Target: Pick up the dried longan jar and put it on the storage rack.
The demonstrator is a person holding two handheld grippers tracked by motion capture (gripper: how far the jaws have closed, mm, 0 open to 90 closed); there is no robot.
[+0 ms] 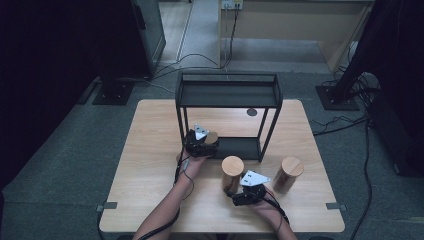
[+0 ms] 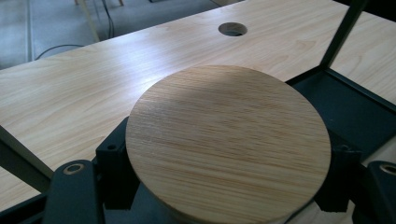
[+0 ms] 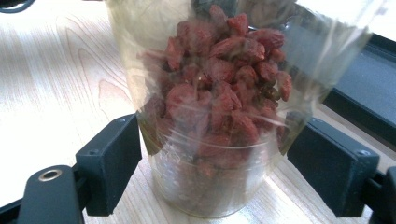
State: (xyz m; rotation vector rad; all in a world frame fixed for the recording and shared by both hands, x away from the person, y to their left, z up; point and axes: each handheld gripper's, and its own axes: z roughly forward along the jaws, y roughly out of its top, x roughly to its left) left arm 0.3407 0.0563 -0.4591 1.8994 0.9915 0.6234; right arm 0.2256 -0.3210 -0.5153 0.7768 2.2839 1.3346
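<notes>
My left gripper (image 1: 207, 143) is shut on a jar with a round wooden lid (image 2: 229, 140), its pads (image 2: 114, 168) pressed just under the lid. It holds the jar (image 1: 212, 136) at the left front corner of the black metal shelf's lower tray (image 1: 240, 147). I cannot tell whether the jar rests on anything. My right gripper (image 1: 235, 192) is shut on a second jar (image 1: 232, 170), which stands upright on the table in front of the shelf. This glass jar (image 3: 215, 93) is full of red dried berries, and both pads (image 3: 116, 158) touch its wall.
A third wooden-lidded jar (image 1: 288, 172) stands on the table to the right of my right gripper. The shelf's upper tier (image 1: 227, 95) spans the back middle. A round cable hole (image 1: 251, 112) sits in the wooden table (image 1: 150, 150) behind the shelf. Cables and stands lie on the floor.
</notes>
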